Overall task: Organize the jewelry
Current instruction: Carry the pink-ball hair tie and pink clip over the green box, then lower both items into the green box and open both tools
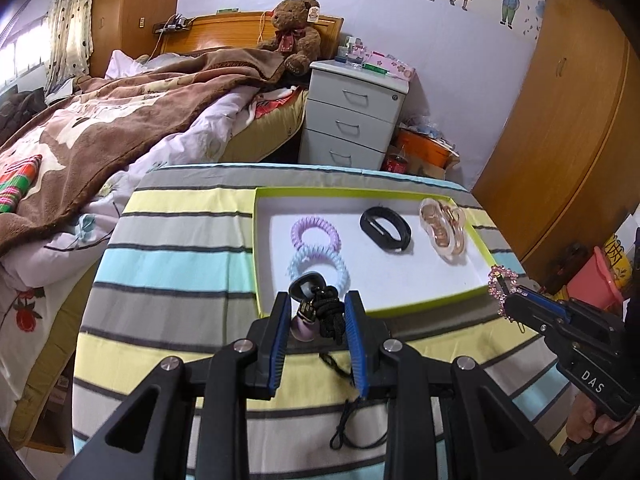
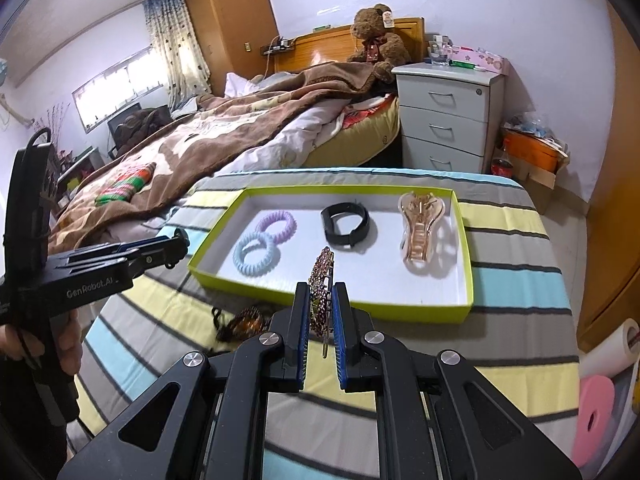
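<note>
- The left gripper (image 1: 316,312) has a pendant (image 1: 307,300) on a black cord (image 1: 331,312) between its blue pads. Can't honestly tell if they're pinching it or just sitting around it. It hangs at the near edge of the tray (image 1: 486,254), and the loose cord trails back over the striped cloth (image 1: 172,240).
- The right gripper (image 2: 321,308) is clamped on a rhinestone hair clip (image 2: 320,280), held on edge just short of the tray's near wall, around 6 o'clock from the black band (image 2: 345,224).
- Inside the tray in the right wrist view: purple coil tie (image 2: 278,222) and blue coil tie (image 2: 256,254) touching at the 9 o'clock end, band in the middle, rose-gold claw clip (image 2: 424,232) at 3 o'clock.
- A beaded dark piece (image 2: 244,322) lies on the cloth near the tray, left of the right gripper.
</note>
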